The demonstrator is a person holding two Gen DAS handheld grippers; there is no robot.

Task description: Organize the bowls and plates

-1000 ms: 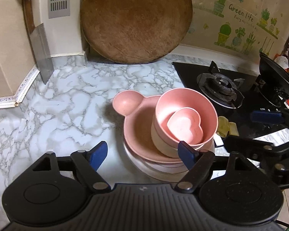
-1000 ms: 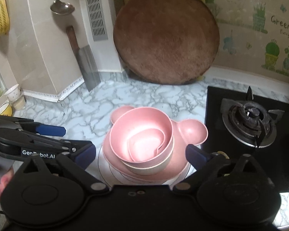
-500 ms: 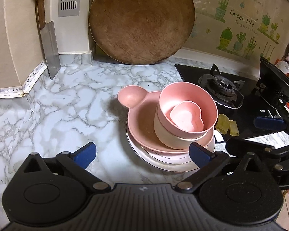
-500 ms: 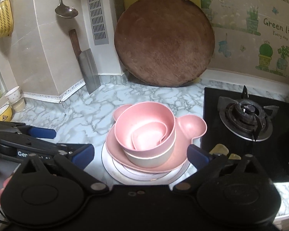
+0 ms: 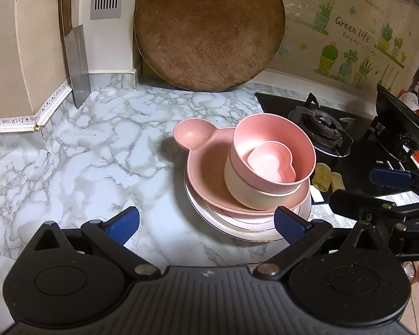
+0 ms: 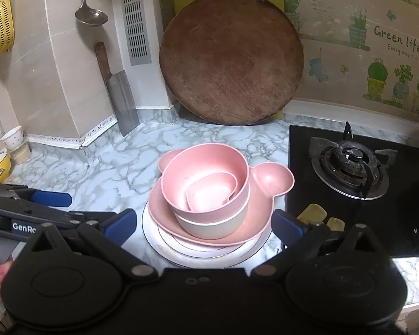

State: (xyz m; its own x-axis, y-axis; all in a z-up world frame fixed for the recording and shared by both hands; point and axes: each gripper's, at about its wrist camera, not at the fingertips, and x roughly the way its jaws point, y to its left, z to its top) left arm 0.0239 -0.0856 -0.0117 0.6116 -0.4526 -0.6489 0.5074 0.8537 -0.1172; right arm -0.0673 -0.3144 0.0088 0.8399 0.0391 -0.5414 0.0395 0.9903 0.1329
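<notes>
Evidently, both the left tongs (image 5: 206, 222) and the right tongs (image 6: 204, 223) are held released and empty just short of the nested stack on the desk (image 5: 97, 150), whose pink bowl (image 6: 205, 184) is found dead ahead of the right pair, rightward of the left.

Pink bowl (image 6: 206, 181), cream bowl (image 6: 212, 227), pink eared plate (image 6: 271, 180), white plates (image 6: 164, 247), grey-veined marble counter (image 6: 120, 167)
</notes>
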